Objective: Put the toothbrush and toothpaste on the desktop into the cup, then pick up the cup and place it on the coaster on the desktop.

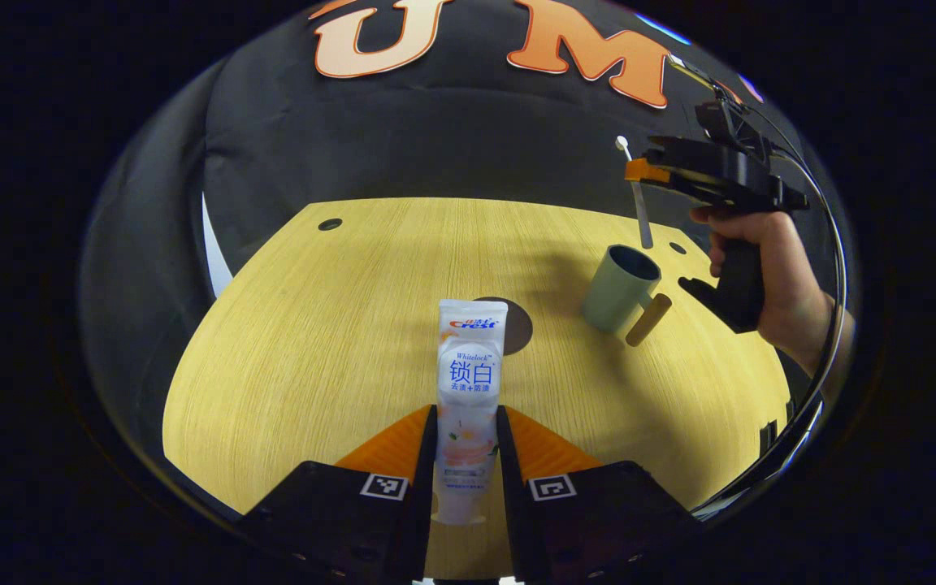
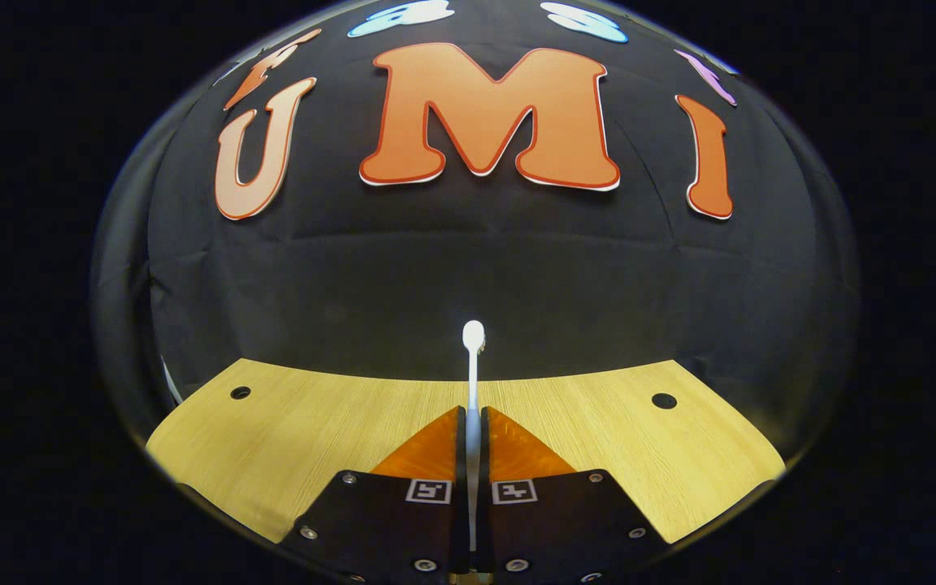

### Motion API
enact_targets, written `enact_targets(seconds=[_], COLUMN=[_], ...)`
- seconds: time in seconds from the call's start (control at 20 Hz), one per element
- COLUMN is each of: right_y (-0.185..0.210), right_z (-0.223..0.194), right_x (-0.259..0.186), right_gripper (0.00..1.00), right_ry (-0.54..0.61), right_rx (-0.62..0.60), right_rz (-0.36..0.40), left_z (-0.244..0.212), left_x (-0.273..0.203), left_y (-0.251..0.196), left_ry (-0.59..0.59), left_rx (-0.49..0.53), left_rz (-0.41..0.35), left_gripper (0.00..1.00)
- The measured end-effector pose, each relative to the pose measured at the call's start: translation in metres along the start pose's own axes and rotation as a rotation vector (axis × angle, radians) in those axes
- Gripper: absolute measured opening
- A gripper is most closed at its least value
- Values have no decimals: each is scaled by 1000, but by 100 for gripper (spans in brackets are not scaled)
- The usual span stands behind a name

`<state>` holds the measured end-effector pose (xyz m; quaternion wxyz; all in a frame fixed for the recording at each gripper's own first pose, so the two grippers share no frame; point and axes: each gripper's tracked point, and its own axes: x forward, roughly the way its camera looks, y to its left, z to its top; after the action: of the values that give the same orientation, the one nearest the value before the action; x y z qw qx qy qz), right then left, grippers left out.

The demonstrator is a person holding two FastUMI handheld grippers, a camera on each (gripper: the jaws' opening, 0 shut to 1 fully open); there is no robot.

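- The left gripper (image 1: 466, 431) has its jaws clamped on the lower part of the toothpaste (image 1: 470, 382), whose flat end points toward the middle of the desk (image 1: 314, 341).
- The round dark coaster (image 1: 518, 325) lies at the desk's middle, just behind the tube.
- The right gripper (image 2: 473, 435) has its jaws clamped on the toothbrush (image 2: 473, 366); in the left gripper view a hand (image 1: 769, 268) holds it above the green cup (image 1: 621, 286), near the desk's far right edge.

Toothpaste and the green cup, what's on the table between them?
In the left gripper view, the dark round coaster lies between the toothpaste and the cup.
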<state>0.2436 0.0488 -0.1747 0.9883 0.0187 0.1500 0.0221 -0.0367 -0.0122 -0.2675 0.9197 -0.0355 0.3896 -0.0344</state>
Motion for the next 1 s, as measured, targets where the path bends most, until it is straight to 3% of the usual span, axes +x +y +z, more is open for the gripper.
enact_targets(seconds=[1.0], right_y=[-4], right_z=[-53], right_x=[-14], right_gripper=[7], right_ry=[23], right_rx=[-18], right_rz=[-23], left_z=[4], left_x=[12], left_y=[16], left_ry=[-2], left_rx=[-28], left_rz=[3], left_gripper=[39])
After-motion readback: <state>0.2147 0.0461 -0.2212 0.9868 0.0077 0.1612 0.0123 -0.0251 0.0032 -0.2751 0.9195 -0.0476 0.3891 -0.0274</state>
